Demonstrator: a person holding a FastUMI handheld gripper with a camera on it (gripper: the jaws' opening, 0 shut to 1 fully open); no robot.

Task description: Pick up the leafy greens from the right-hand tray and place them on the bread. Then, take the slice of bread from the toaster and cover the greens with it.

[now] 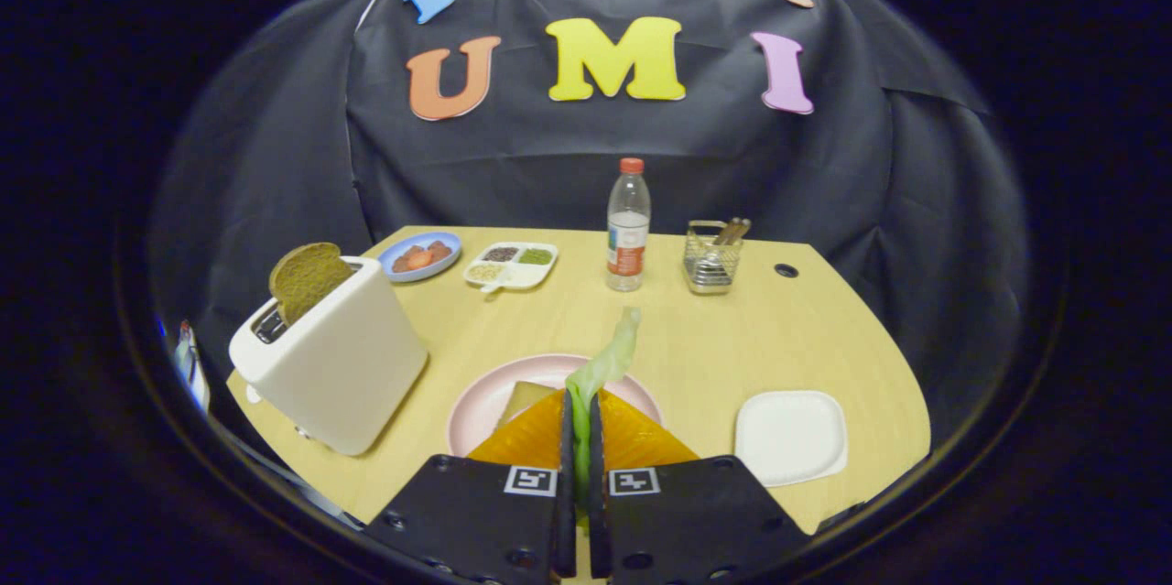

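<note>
My gripper [580,425] is shut on a pale green leaf [606,360], which sticks up and forward from between the fingers. Right beneath the fingers lies a pink plate [485,397] with a slice of bread [522,397] on it, partly hidden by the fingers. The leaf hangs above that plate. To the left stands a white toaster [334,370] with a brown slice of bread [307,278] poking out of its slot. Right of the fingers sits a white square tray [792,436], bare.
At the table's far side stand a water bottle [628,226], a wire basket [714,257] with utensils, a divided white dish [511,265] of seeds and a blue plate [419,256] with red food. The table's edge curves close behind the toaster and the white tray.
</note>
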